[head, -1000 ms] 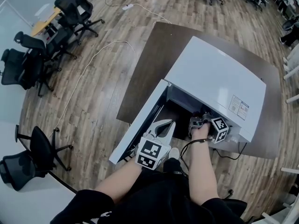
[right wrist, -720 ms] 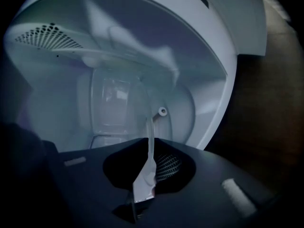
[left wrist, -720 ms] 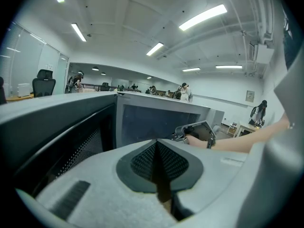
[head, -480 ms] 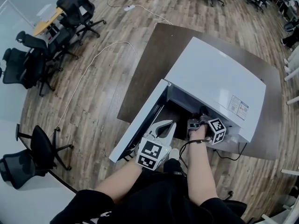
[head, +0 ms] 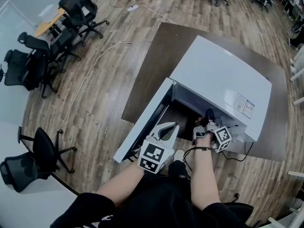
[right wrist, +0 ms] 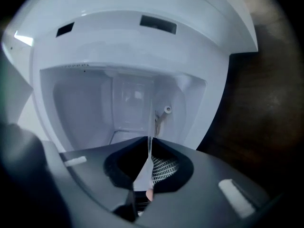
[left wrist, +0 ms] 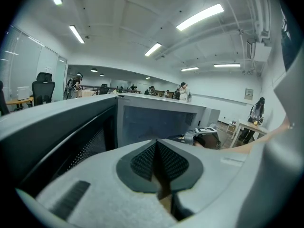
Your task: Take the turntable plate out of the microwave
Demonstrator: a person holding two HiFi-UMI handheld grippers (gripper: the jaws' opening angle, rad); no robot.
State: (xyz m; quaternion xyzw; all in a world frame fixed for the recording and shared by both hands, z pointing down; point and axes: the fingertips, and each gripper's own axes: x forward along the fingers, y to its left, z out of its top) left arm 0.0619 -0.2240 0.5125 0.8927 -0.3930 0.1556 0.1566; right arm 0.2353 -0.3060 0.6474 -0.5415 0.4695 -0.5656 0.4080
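The plate [right wrist: 143,175], clear glass seen edge-on as a thin pale sliver, stands between the pads of the right gripper [right wrist: 148,141] at the mouth of the microwave [head: 223,75]. Its jaws, wider a second ago, are closing on the rim. The left gripper [head: 165,130] is closed and empty beside the open door [head: 142,127].
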